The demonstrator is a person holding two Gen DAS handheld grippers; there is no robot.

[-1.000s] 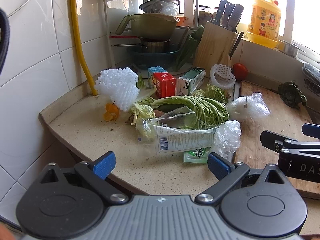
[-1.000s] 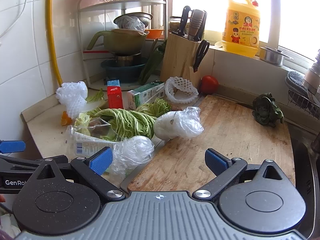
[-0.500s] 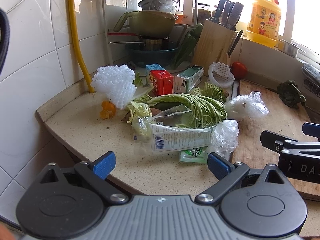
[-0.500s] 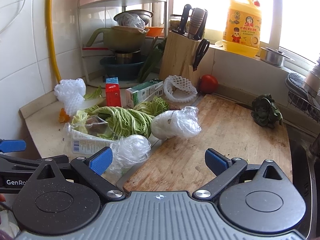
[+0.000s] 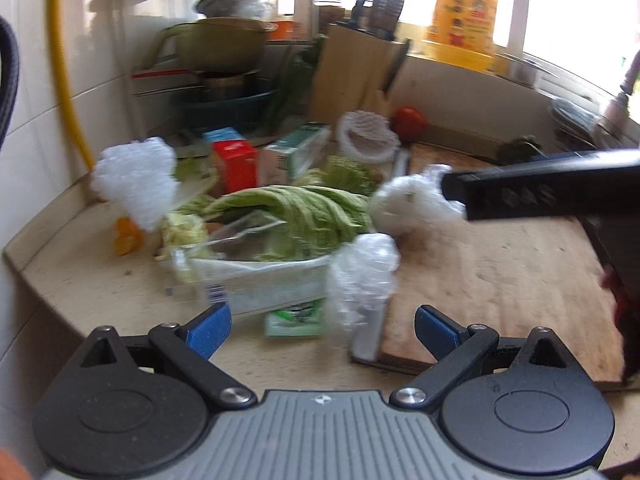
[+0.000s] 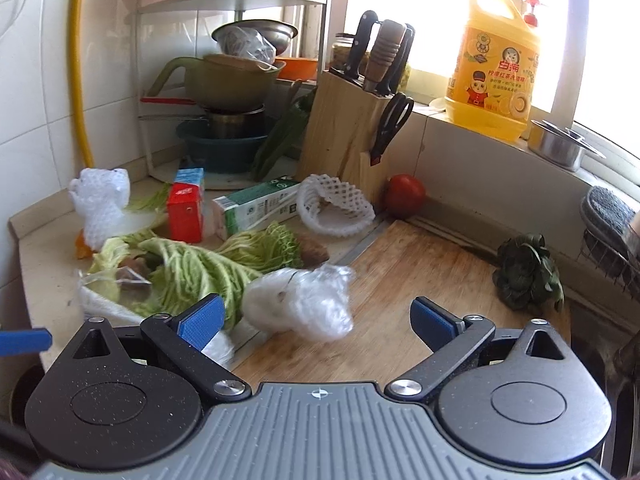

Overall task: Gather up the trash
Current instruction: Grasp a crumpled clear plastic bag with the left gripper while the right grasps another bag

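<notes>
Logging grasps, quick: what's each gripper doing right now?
Left gripper: open, holding nothing.
Right gripper: open, holding nothing.

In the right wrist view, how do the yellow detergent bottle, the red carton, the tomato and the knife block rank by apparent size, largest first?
1. knife block
2. yellow detergent bottle, close to the block in apparent size, so these two are uncertain
3. red carton
4. tomato

All stand at differing depths, so true sizes may differ.

The whole left wrist view is smeared with blur, so the print on the flat green packet [image 5: 295, 317] just ahead of the claw can't be read. A crumpled clear bag [image 5: 362, 276] covers its right end, and the right gripper's dark finger [image 5: 540, 196] runs off the right edge.
</notes>
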